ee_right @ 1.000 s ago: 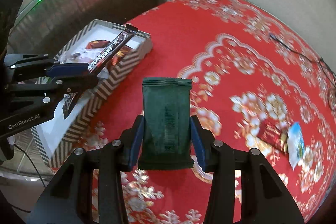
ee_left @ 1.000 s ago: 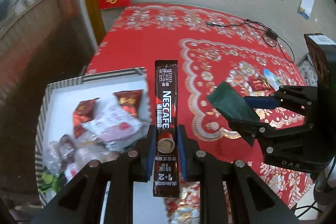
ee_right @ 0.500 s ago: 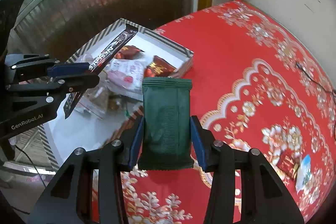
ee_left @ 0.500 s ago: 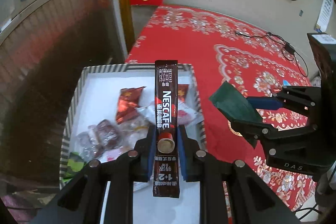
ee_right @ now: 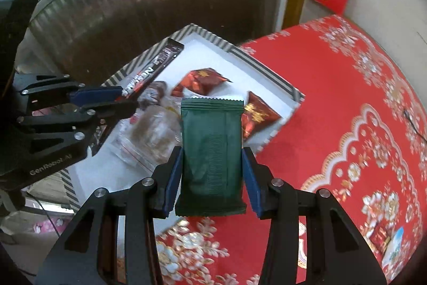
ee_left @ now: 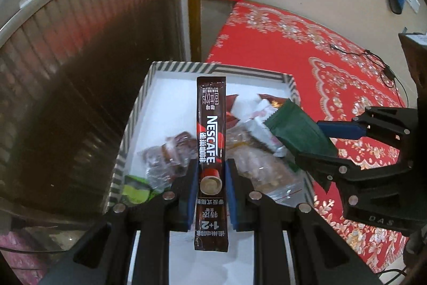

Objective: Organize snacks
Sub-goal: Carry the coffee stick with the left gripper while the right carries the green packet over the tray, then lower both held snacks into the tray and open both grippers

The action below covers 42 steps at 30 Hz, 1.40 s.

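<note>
Two grippers hang side by side above a striped box (ee_left: 289, 82) with a white floor, which sits at the corner of a table under a red patterned tablecloth (ee_right: 347, 98). The left gripper (ee_left: 210, 178) is clamped narrowly on a dark Nescafe coffee stick (ee_left: 210, 124), gripping it low on its length so that most of the sachet stands out beyond the blue pads, over the box interior. The right gripper (ee_right: 212, 167) is closed on a dark green snack packet (ee_right: 212, 140), its pads pressing both long edges, the packet's crimped top edge pointing toward the box. Inside the box lie two red foil snack packets (ee_right: 202, 79), several clear-wrapped sweets (ee_left: 170, 151), a clear zip bag (ee_right: 149, 135) and a green packet (ee_left: 136, 191) in one corner. At the right wrist view's lower right edge, two small packets (ee_right: 387, 242) rest on the tablecloth, well apart from the box.
</note>
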Each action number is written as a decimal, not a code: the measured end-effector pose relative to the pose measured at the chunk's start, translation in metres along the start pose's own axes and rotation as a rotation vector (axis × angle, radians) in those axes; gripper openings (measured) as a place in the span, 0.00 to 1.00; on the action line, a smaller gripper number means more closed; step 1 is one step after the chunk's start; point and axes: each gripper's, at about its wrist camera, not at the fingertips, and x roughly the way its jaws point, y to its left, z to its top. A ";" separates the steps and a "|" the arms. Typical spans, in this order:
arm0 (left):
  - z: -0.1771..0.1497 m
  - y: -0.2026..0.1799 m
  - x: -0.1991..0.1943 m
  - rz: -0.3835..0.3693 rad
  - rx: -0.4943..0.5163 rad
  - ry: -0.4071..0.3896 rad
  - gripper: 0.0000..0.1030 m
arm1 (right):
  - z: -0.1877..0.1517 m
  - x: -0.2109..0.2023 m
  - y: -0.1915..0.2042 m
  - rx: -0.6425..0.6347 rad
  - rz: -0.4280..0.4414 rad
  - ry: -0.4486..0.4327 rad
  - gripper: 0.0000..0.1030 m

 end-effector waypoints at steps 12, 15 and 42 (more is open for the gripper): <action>-0.005 0.012 0.010 0.034 -0.011 0.028 0.21 | 0.009 0.015 0.026 -0.034 0.066 0.021 0.42; -0.005 0.011 0.011 0.042 -0.003 0.029 0.25 | 0.009 0.020 0.027 -0.028 0.102 0.028 0.43; 0.019 -0.010 -0.021 0.055 -0.020 -0.079 0.73 | -0.011 -0.021 -0.016 0.115 0.113 -0.075 0.47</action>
